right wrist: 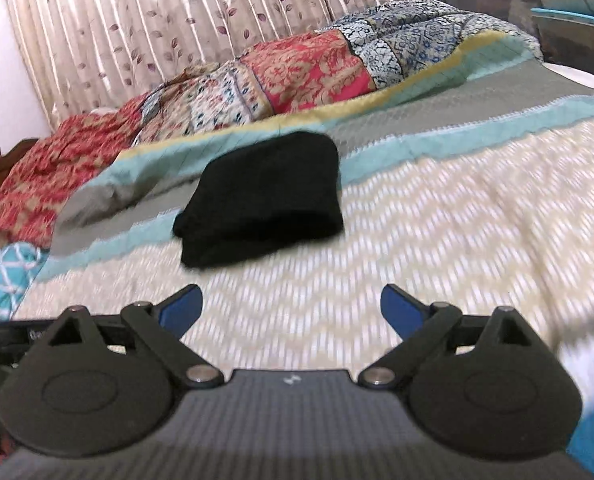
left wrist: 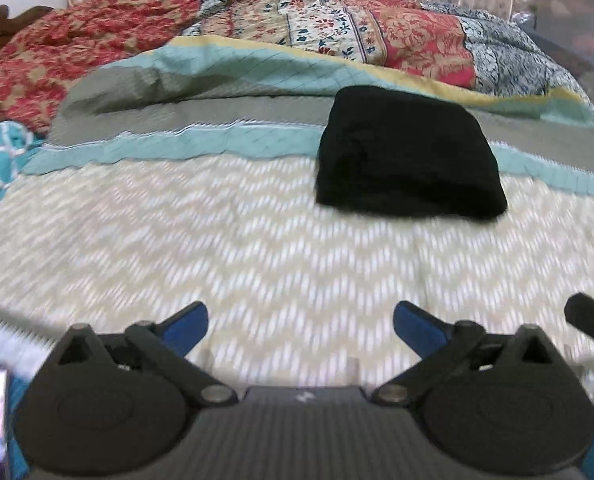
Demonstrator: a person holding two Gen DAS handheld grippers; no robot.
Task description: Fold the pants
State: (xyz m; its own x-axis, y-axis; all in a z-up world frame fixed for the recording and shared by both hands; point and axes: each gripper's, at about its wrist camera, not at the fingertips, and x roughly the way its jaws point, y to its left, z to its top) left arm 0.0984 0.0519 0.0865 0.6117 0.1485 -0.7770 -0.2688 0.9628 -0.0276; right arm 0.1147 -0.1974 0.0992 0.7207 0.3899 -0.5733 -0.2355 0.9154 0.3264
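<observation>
The pants [left wrist: 409, 156] are lying folded into a compact black bundle on the bed [left wrist: 257, 248], straddling the teal stripe where the cream zigzag cover is meeting the grey band. The left gripper [left wrist: 301, 320] is hovering low over the cover, well short of the pants, its blue-tipped fingers [left wrist: 187, 326] standing wide apart and holding nothing. The right gripper [right wrist: 291, 306] is hovering likewise, its fingers [right wrist: 401, 312] also spread wide and empty. A patterned quilt [left wrist: 337, 28] is lying crumpled behind the pants, in front of a leaf-print curtain [right wrist: 157, 20].
</observation>
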